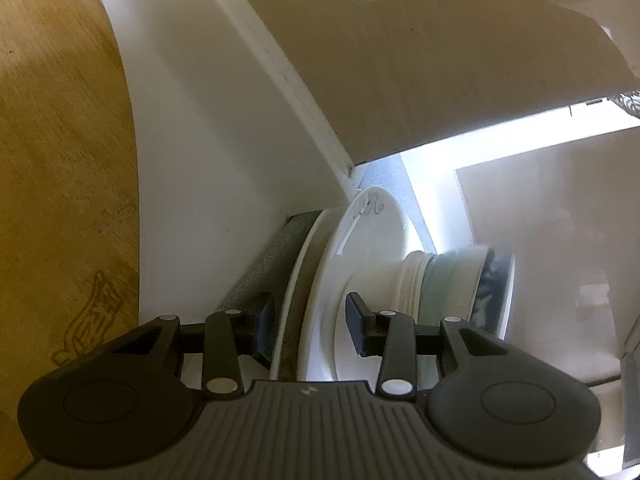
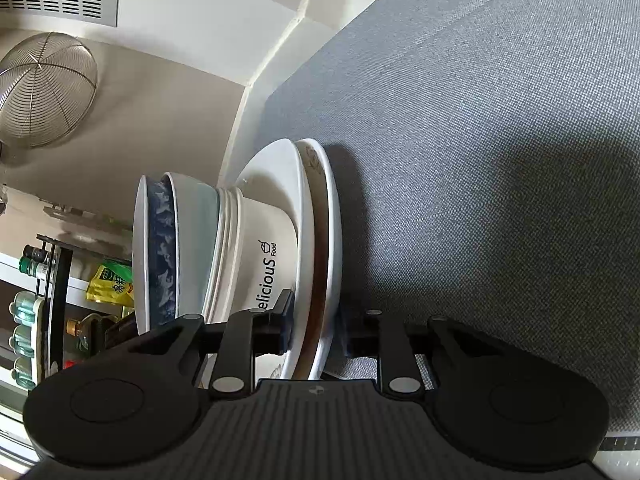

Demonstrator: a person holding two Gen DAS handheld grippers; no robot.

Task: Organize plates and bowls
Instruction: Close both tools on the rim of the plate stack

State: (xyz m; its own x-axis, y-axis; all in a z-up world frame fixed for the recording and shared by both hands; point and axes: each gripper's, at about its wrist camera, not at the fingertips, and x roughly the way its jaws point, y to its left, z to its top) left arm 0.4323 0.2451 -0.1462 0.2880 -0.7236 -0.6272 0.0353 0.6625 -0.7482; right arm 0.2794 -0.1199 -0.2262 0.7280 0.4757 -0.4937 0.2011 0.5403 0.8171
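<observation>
A stack of dishes rests on a grey mat [image 2: 480,160], and both views are rolled so it appears sideways. Two wide plates lie at the bottom: a brown-rimmed plate [image 2: 325,200] under a white plate [image 2: 280,176]. Above them sit a white bowl lettered "delicious Food" [image 2: 256,248], a pale green bowl [image 2: 196,216] and a blue-patterned bowl [image 2: 162,240]. My right gripper [image 2: 316,328] is shut on the rims of the two plates at one side. My left gripper [image 1: 310,328] is shut on the same two plates [image 1: 372,232] at the opposite side, with the bowls [image 1: 452,276] beyond it.
A white cabinet panel [image 1: 192,120] and a beige board [image 1: 400,60] stand close to the stack. A wooden floor [image 1: 60,160] lies further off. A wire strainer [image 2: 44,92] hangs on the wall. A rack of bottles [image 2: 32,300] and a yellow packet [image 2: 112,284] stand behind.
</observation>
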